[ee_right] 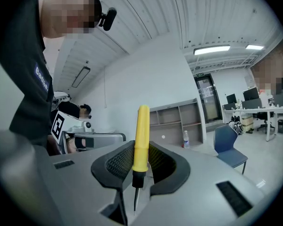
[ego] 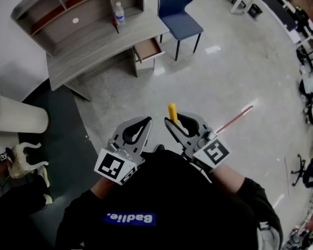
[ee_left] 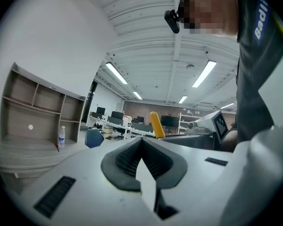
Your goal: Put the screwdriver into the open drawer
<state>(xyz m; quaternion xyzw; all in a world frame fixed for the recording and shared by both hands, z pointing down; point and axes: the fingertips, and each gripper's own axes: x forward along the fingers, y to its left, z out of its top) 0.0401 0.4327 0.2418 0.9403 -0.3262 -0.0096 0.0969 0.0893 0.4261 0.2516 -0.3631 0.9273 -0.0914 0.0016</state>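
Grey floor [ego: 219, 82] lies between me and the desk, which is well apart from where I stand. The screwdriver [ee_right: 142, 135] stands upright in my right tool [ego: 176, 123], yellow handle up and metal tip down. The pads are closed on the lower end of the handle, so the grip is secure. My left tool [ego: 145, 123] rides just beside it with its jaws pressed together and nothing between them. The drawer [ego: 147, 49] is pulled open below the right end of the tabletop [ego: 94, 46], near a blue chair [ego: 177, 12]. A bottle [ego: 120, 13] stands on the tabletop in front of the shelf unit [ego: 68, 4]. I judge the step in hand to be the carry: pickup is done, placement is not. The next move calls for closing the gap to the desk. I then bring the right tool over the drawer opening, lower the screwdriver inside and part the jaws.
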